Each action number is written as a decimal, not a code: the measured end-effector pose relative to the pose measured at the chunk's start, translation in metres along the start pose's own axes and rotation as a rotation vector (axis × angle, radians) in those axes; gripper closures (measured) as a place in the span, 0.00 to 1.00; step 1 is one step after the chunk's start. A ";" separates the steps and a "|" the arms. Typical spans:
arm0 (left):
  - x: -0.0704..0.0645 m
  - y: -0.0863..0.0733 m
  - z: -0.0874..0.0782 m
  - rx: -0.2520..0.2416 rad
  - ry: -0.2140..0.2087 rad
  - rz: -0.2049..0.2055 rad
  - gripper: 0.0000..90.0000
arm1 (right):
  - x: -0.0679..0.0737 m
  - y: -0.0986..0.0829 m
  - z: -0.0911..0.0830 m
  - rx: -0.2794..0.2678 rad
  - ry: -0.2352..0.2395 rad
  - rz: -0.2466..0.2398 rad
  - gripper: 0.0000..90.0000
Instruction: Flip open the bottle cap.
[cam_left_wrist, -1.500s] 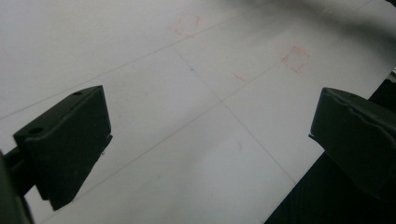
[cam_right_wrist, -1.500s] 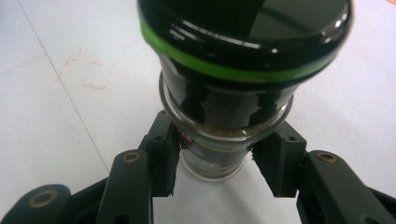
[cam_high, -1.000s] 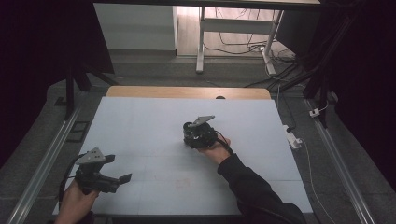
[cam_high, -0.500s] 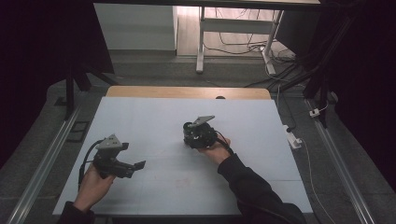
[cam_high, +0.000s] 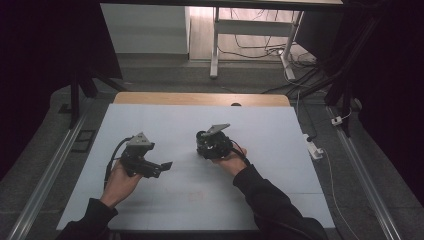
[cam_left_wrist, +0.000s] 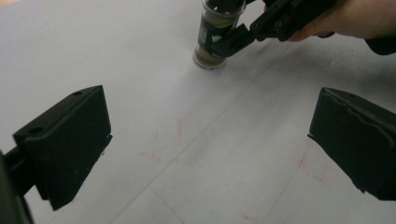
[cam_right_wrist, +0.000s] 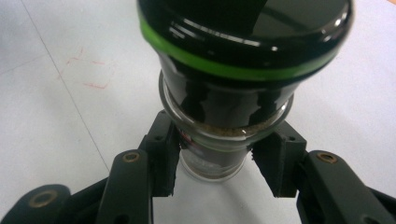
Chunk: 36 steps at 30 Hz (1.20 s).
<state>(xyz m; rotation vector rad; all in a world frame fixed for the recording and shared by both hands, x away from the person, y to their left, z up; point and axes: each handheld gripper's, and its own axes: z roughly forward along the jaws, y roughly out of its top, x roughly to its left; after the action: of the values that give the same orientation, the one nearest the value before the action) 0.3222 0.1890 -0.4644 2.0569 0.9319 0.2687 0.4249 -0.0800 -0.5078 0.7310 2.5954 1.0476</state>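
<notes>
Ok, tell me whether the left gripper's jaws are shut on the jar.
No: in the left gripper view the left gripper stands wide open over bare table, while the jar sits farther off in the right gripper.

In the high view, the jar was hidden beneath the right gripper (cam_high: 214, 145) and the hand holding it. In the left gripper view, the jar (cam_left_wrist: 215, 35) was cut off at the top edge, its label print too small to read. In the right gripper view, the cap (cam_right_wrist: 243, 32) ran off the top edge, and the jar's base was masked.
</notes>
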 end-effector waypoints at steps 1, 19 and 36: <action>0.000 0.000 0.000 0.000 0.000 0.000 0.00 | 0.000 0.000 0.000 0.000 0.000 0.000 0.59; 0.003 0.029 0.034 -0.003 -0.029 0.063 0.00 | 0.000 0.000 0.000 0.000 0.003 0.001 0.59; 0.003 0.048 0.068 0.049 -0.062 0.130 0.06 | 0.000 0.000 0.000 0.000 0.002 -0.001 0.59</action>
<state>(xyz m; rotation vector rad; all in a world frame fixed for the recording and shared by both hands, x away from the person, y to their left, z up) 0.3819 0.1318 -0.4705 2.1623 0.7757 0.2520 0.4251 -0.0802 -0.5079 0.7286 2.5967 1.0489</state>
